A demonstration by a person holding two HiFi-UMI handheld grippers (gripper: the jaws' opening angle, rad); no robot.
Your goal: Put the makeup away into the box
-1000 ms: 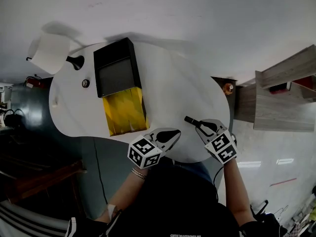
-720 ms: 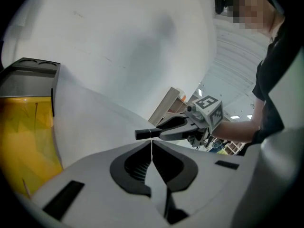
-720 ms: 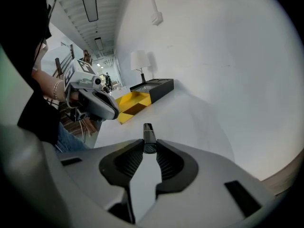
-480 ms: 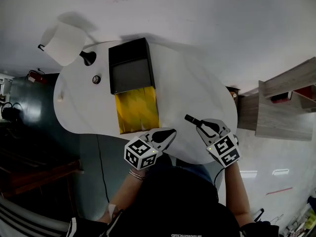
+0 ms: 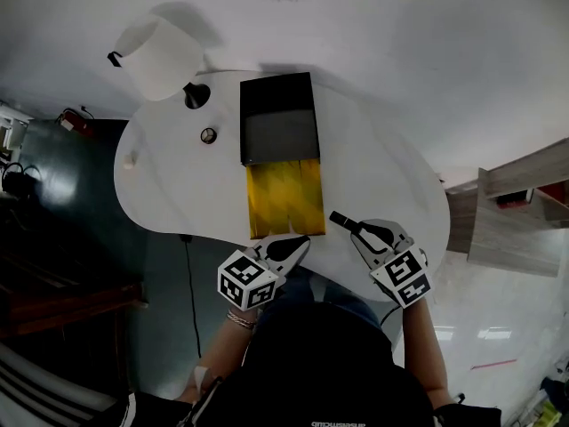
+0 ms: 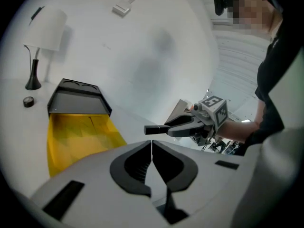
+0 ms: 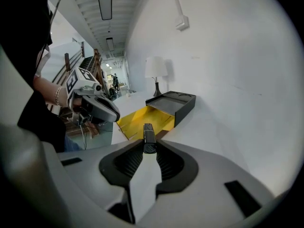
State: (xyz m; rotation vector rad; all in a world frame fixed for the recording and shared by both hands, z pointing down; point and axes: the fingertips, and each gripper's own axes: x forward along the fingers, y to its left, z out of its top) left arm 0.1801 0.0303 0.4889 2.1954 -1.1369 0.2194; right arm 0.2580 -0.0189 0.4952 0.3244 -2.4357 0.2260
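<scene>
Left hand-held gripper point(image 6: 152, 144): jaws pressed together, nothing between | Right hand-held gripper point(image 7: 149, 149): pinching black makeup stick point(image 7: 149, 136) | Stick: held over tabletop point(image 5: 378, 181), near its front edge, right of yellow drawer point(image 5: 284, 198), outside it | Black box point(image 5: 278, 118): drawer pulled open

An office-like interior, with white table point(image 5: 373, 172), shaded lamp point(image 5: 160, 58) and strip-lit corridor point(image 7: 113, 75).

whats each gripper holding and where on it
Right gripper pinches a black makeup tube at its near end; left gripper is shut, empty.
</scene>
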